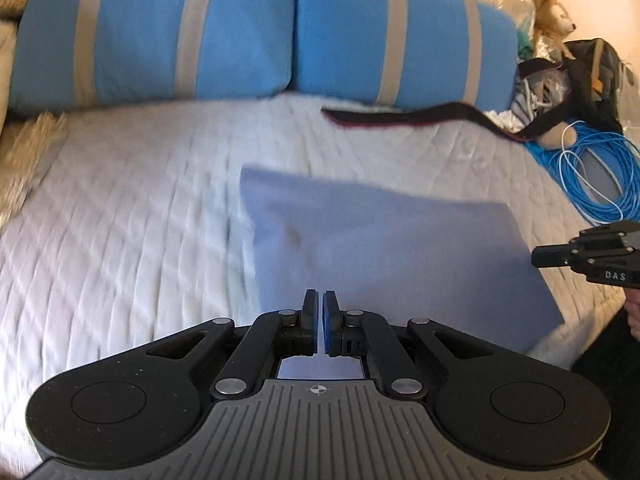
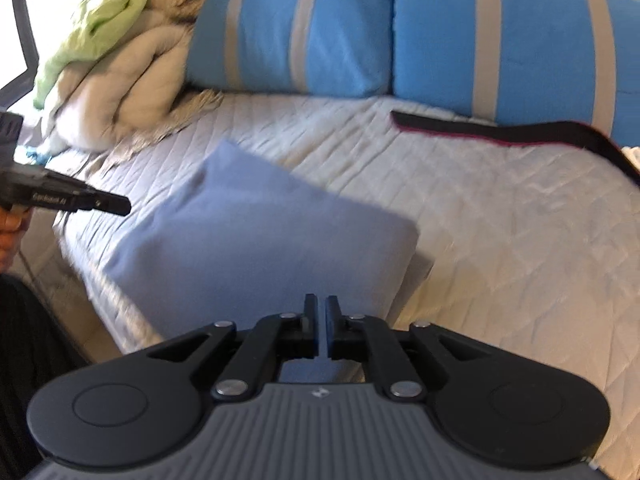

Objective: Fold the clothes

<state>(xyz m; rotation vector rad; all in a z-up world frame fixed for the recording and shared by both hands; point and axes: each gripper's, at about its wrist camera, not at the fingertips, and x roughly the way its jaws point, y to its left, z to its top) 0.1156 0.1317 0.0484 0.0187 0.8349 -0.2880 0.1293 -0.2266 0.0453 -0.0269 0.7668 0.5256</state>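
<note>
A folded blue garment (image 1: 380, 248) is lying flat on the quilted bed (image 1: 120, 220), near its front edge. The left gripper (image 1: 319, 300) and right gripper (image 2: 320, 304) are hovering over it, jaws closed, gripping nothing.

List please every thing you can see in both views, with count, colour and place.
cloth: one, pale blue, folded flat, near edge of bed
bed cover: one, white quilted, under everything
pillows: two, blue with beige stripes, along the back
strap: one, black with red edge, before the pillows
blankets: beige heap with a green one on top, back corner
cable: blue coil, beside the bed
soft toy: one, beige, on the clutter
bag: one, dark, by the toy
left hand-held gripper: black, shut, empty
right hand-held gripper: black, shut, empty
</note>
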